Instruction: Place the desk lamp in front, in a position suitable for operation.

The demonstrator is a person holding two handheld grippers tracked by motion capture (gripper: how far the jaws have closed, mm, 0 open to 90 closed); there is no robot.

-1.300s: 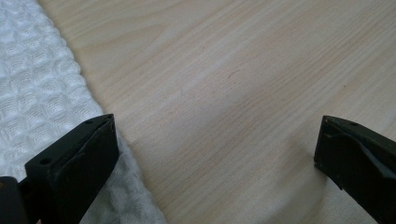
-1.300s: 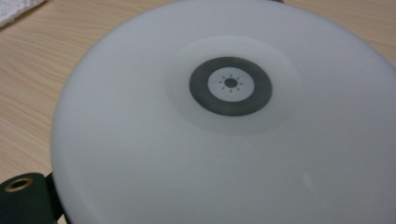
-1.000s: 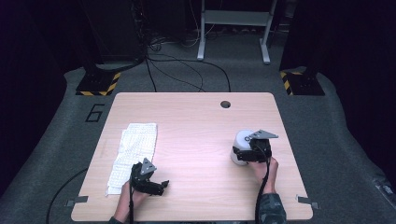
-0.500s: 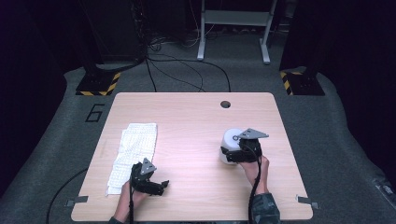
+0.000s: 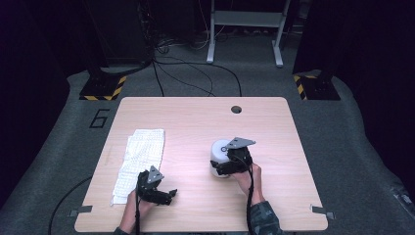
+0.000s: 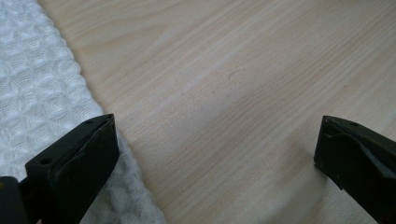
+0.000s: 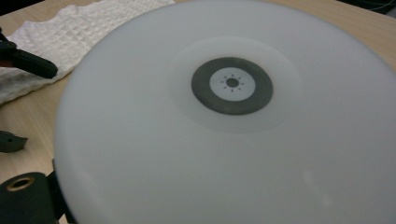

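Observation:
A white round container (image 5: 219, 154) with a dark ring on its top (image 7: 232, 84) stands on the wooden table (image 5: 195, 117), a little right of the middle. My right gripper (image 5: 224, 169) is shut on its near side, with one black jaw showing at the bottom left of the right gripper view. A white waffle towel (image 5: 139, 155) lies along the table's left side. My left gripper (image 5: 165, 196) rests low by the towel's near right corner and is open. Its jaws stand wide apart over bare wood (image 6: 224, 70), the left one over the towel's edge (image 6: 37, 93).
A round cable hole (image 5: 236, 109) sits near the table's far edge. Beyond the table are floor cables, a metal stand (image 5: 244, 19) and two black-and-yellow striped bases (image 5: 103, 88) (image 5: 313, 85). The towel (image 7: 79, 28) lies left of the container.
My right gripper has carried the white container leftward, from the right part of the table toward the middle. The left gripper and the towel have stayed put.

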